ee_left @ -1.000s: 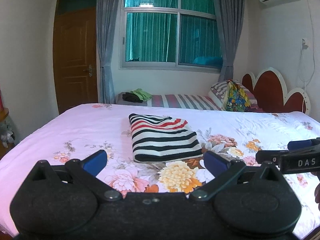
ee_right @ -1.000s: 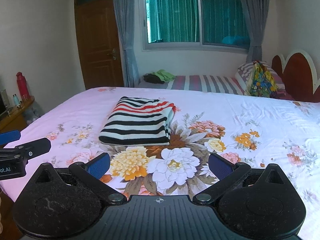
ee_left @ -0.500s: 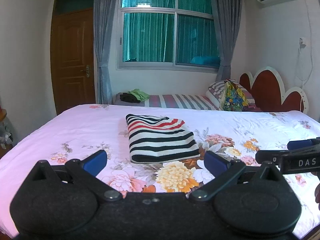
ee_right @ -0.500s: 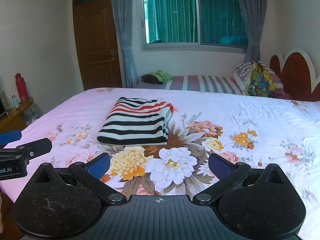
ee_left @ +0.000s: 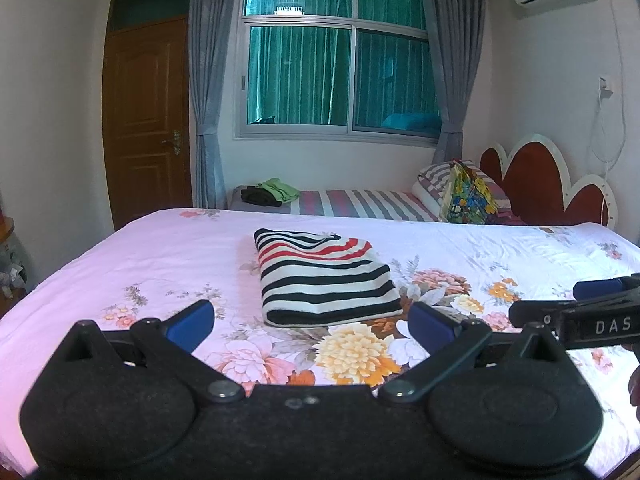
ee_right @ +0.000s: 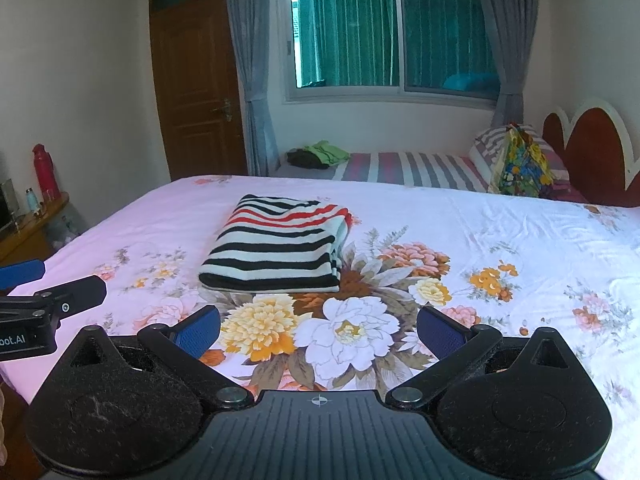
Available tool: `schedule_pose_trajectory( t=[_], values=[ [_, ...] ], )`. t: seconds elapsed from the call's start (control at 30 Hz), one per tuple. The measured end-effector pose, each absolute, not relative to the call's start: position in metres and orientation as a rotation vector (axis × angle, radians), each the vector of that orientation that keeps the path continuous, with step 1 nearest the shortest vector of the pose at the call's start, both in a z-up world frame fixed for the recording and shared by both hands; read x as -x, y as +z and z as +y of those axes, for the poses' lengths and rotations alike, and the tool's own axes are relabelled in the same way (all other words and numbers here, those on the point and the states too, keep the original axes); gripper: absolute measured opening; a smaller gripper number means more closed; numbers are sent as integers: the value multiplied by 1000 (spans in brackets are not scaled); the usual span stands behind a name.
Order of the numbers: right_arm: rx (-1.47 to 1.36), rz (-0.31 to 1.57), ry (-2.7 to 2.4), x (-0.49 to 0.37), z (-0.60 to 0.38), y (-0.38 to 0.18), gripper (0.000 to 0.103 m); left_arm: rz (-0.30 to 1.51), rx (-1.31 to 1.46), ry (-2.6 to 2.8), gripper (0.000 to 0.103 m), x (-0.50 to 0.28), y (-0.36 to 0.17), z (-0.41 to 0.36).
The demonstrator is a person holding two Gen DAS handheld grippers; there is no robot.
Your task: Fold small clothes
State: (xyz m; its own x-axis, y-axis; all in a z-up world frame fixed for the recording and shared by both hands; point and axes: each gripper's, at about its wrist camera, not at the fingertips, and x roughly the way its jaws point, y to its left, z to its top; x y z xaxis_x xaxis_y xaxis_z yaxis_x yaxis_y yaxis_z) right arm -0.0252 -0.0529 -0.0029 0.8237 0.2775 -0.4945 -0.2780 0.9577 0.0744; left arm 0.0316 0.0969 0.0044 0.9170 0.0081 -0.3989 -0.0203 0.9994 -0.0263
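The left gripper hangs over the near edge of the bed with its jaws spread wide, the blue pads well apart and nothing between them but the flowered sheet below. The right gripper sits the same way, jaws released and far open, its pads touching no cloth. Each gripper shows in the other's view: the right one reaches in at 3 o'clock of the left wrist view, the left one at 9 o'clock of the right wrist view. The shirt, striped black, white and red, lies folded into a neat rectangle flat on the bed, at about 12 o'clock from the left gripper and about 11 o'clock from the right, ahead of both and apart from them. Its near edge lies just beyond a yellow printed flower on the sheet. Beyond the bed, a second bed with a striped cover stands under the window, with a small pile of green and dark clothes at its left end and a bright patterned bag by the pillow. A red bottle stands on a shelf at 9 o'clock in the right wrist view.
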Motion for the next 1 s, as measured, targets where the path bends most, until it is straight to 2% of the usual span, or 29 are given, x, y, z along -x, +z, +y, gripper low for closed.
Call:
schedule_pose_trajectory(
  t=[0.73, 1.0],
  values=[
    [0, 526, 299, 23, -52, -4, 103, 403, 36, 38, 102, -33, 5, 98],
    [0, 527, 305, 22, -58, -4, 103, 380, 7, 80, 98, -35, 5, 101]
  ],
)
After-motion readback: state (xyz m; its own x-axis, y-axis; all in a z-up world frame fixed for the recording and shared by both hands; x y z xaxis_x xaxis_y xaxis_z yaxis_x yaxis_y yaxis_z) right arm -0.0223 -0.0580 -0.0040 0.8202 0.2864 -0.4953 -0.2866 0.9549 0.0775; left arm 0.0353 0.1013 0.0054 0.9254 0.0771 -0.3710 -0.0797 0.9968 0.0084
